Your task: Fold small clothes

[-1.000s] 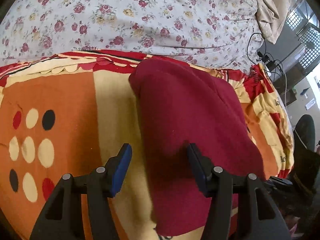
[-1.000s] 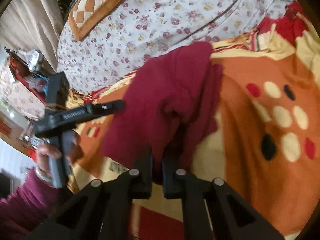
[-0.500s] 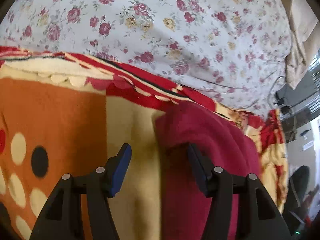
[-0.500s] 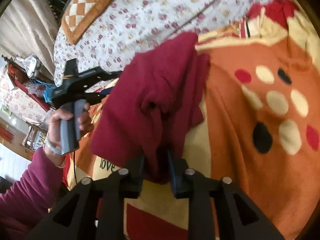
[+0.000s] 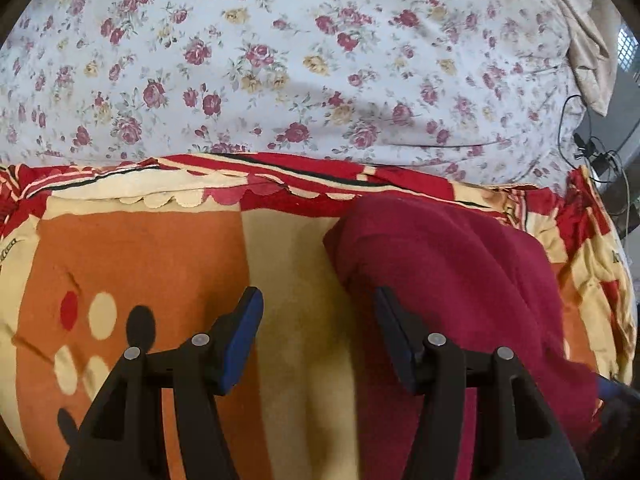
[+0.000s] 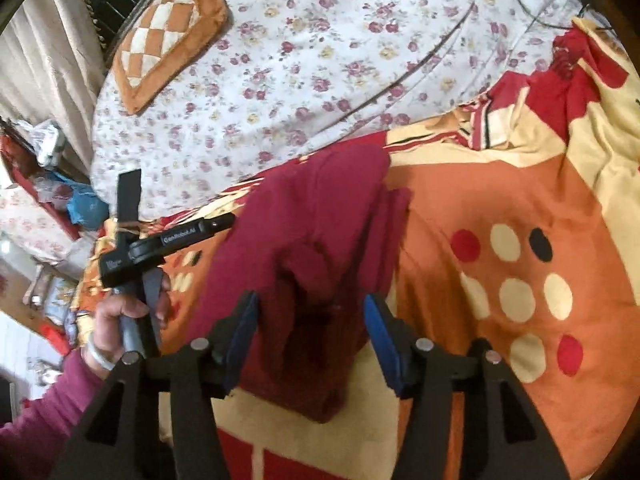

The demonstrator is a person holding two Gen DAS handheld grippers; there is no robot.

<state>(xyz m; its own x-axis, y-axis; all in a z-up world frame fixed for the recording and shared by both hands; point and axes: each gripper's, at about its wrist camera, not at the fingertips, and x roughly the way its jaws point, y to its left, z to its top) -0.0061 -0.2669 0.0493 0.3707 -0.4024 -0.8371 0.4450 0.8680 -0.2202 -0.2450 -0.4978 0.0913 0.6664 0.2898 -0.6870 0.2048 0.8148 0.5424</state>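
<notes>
A maroon garment point(image 5: 460, 280) lies folded on an orange, cream and red blanket point(image 5: 140, 260). My left gripper point(image 5: 318, 304) is open over the cream stripe. Its right finger stands at the garment's left edge, and nothing is between the pads. In the right wrist view the same garment point(image 6: 320, 208) is bunched into a fold near its front end. My right gripper point(image 6: 310, 308) hangs just above that bunch with its jaws opening, and the blue pads are clear of the cloth. A hand point(image 6: 124, 316) in a maroon sleeve holds the left gripper point(image 6: 224, 222) at the garment's left side.
A white floral sheet point(image 5: 320, 60) covers the bed beyond the blanket. A checked orange cushion point(image 6: 168, 40) lies at its far corner. Cables point(image 5: 592, 152) trail off the right side. Curtains and clutter point(image 6: 60, 200) stand past the bed's left edge.
My right gripper was shut on a bunch of maroon cloth; its jaws have spread, let the cloth go, and it has risen. My left gripper has shifted along the garment's left edge, still open.
</notes>
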